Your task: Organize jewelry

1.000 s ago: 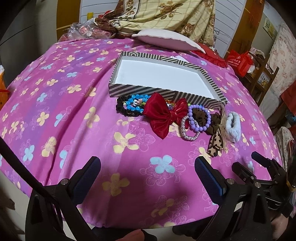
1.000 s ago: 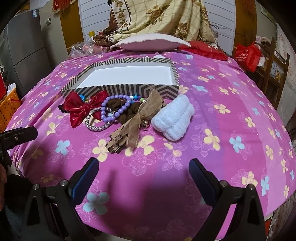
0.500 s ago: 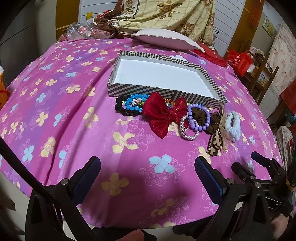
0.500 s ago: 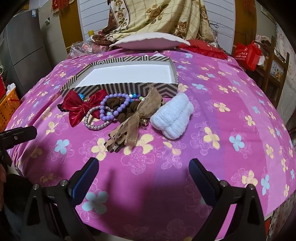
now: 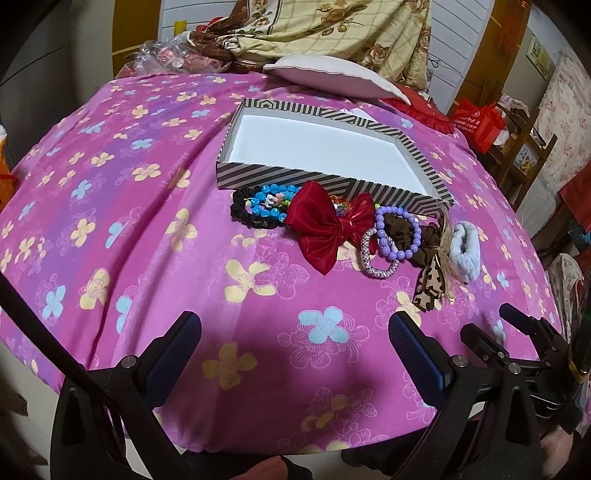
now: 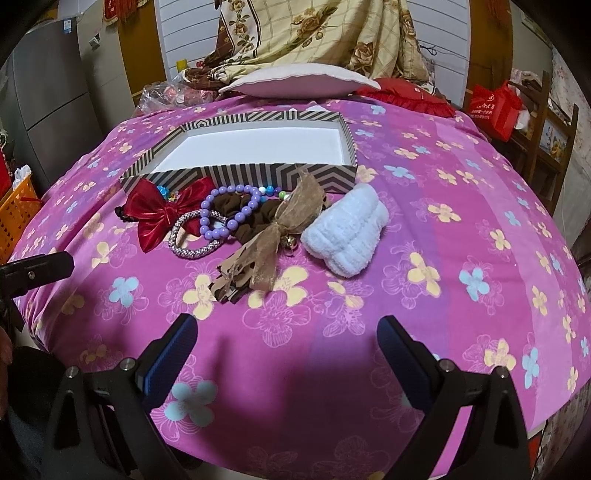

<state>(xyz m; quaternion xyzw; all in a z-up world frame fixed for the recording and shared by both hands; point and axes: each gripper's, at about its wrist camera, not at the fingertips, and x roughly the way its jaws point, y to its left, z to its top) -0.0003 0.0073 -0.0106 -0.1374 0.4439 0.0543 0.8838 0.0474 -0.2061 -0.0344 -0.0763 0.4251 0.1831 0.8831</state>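
Note:
An empty striped box point(image 5: 317, 147) point(image 6: 240, 173) with a white inside sits on the pink flowered cloth. In front of it lies a heap of accessories: a red bow point(image 5: 325, 225) point(image 6: 162, 214), a purple bead bracelet point(image 5: 397, 234) point(image 6: 231, 210), a silver bracelet point(image 5: 376, 258) point(image 6: 195, 238), blue beads point(image 5: 269, 201), a brown ribbon bow point(image 6: 273, 236) and a white fluffy scrunchie point(image 5: 465, 251) point(image 6: 347, 232). My left gripper point(image 5: 293, 349) and right gripper point(image 6: 286, 349) are both open and empty, near the front edge, short of the heap.
A white pillow point(image 6: 295, 79) and a floral blanket point(image 6: 325, 33) lie behind the box. A red bag point(image 6: 495, 109) and wooden shelf stand at right. An orange basket point(image 6: 14, 214) is at left. The other gripper shows at the edge of each view.
Both grippers have edged slightly forward toward the heap. Nothing on the cloth has moved.

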